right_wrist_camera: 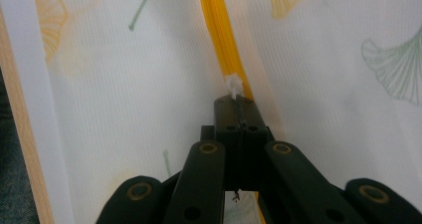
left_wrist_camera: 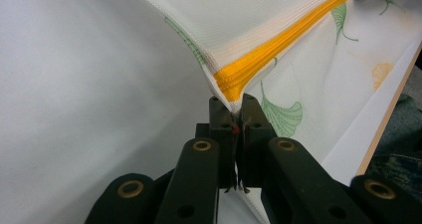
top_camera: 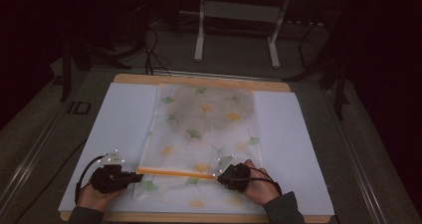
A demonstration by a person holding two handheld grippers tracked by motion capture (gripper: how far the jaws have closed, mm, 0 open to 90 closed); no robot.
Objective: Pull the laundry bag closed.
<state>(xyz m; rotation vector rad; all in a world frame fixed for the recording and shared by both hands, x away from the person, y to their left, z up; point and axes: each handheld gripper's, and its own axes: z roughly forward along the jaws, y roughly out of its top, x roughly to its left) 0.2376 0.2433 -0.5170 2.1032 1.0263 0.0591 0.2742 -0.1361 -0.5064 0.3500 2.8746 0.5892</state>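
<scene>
A white mesh bag (top_camera: 204,129) printed with green and yellow ginkgo leaves lies on the white mat. An orange zipper (top_camera: 176,172) runs across its near part. My left gripper (top_camera: 138,175) is shut on the bag's corner at the zipper's left end (left_wrist_camera: 230,82), lifting the fabric a little. My right gripper (top_camera: 217,175) is shut at the zipper's right end, where a small white pull tab (right_wrist_camera: 233,86) sticks out just past the jaws. A hand holds each gripper from the near edge.
The white mat (top_camera: 119,114) covers a wooden board (top_camera: 199,79) whose rim shows at the far and near edges. Beyond it are a dark floor, cables and a white table frame (top_camera: 236,15).
</scene>
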